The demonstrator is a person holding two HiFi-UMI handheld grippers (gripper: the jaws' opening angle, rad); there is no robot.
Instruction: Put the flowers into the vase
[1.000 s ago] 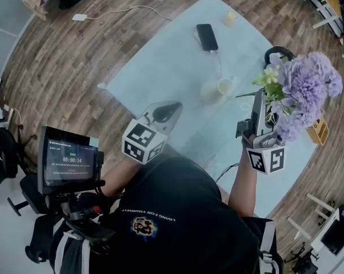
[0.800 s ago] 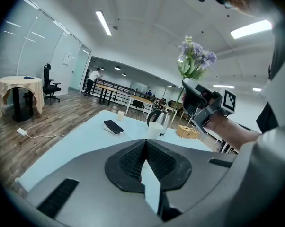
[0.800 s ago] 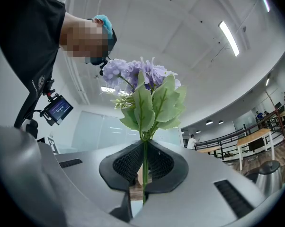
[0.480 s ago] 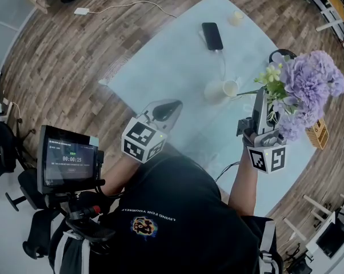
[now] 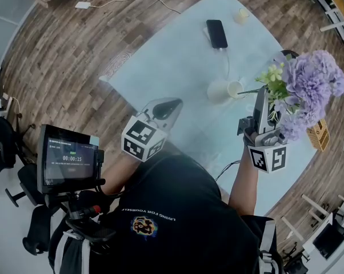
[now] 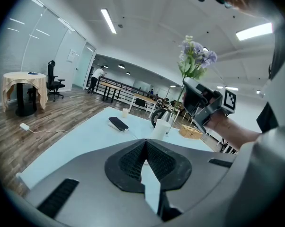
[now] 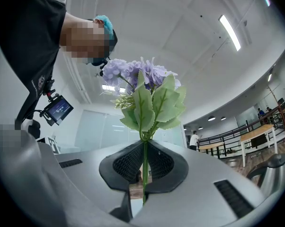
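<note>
Open-plan office, strip lights (image 6: 109,21) running across the ceiling, glass partitions (image 6: 38,51) lining the left, swivel chair (image 6: 53,79) sitting on plank floor (image 6: 48,113), person (image 6: 99,74) standing by far desks (image 6: 116,86).

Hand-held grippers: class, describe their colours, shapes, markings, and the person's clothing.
The left hand-held gripper and right hand-held gripper are smooth grey shells with black ribbed pads. Each carries a white cube of black square markers. The person wears a black T-shirt.

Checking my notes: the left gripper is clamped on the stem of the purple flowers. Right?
No: the right gripper is clamped on the stem of the purple flowers, as the right gripper view shows. The left gripper is shut on nothing.
</note>
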